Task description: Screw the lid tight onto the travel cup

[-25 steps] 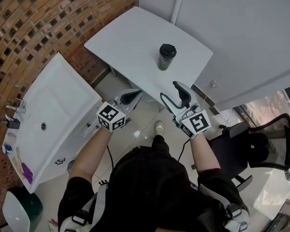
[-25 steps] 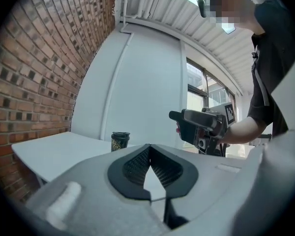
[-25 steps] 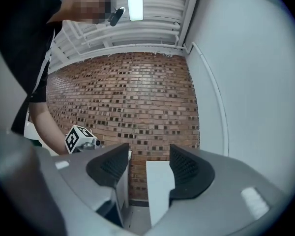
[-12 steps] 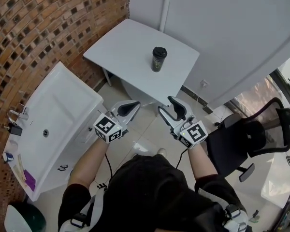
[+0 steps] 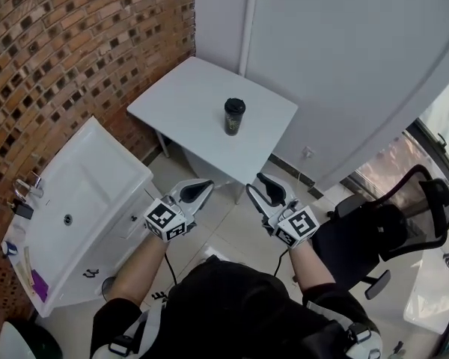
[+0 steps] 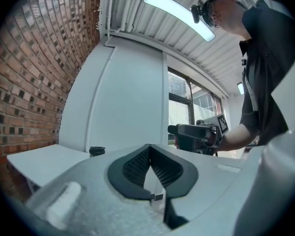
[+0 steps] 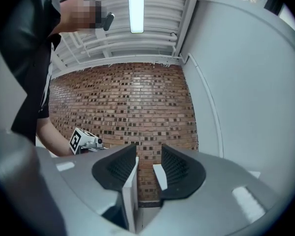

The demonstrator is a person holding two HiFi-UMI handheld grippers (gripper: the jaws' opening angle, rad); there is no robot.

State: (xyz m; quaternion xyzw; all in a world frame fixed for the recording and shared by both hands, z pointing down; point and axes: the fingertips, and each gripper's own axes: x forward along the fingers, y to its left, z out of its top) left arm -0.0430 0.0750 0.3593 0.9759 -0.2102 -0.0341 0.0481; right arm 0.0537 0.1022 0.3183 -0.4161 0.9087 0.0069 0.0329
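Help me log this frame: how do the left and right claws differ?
The grey left claw is shut, black pads touching; the grey right claw stands open, has just been closing, nothing between. The left is nearer the white sink, the right nearer the black chair. Both are empty, short of the black travel cup.

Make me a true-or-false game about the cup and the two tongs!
1. The dark travel cup with a black lid stands upright on the white table. True.
2. The left tongs grip the cup. False: they are shut on nothing, short of the table.
3. The right tongs are a little open. True; they have just been closing, with nothing between them.
4. The white sink is on the person's right. False: it is on the left, beside the brick wall.
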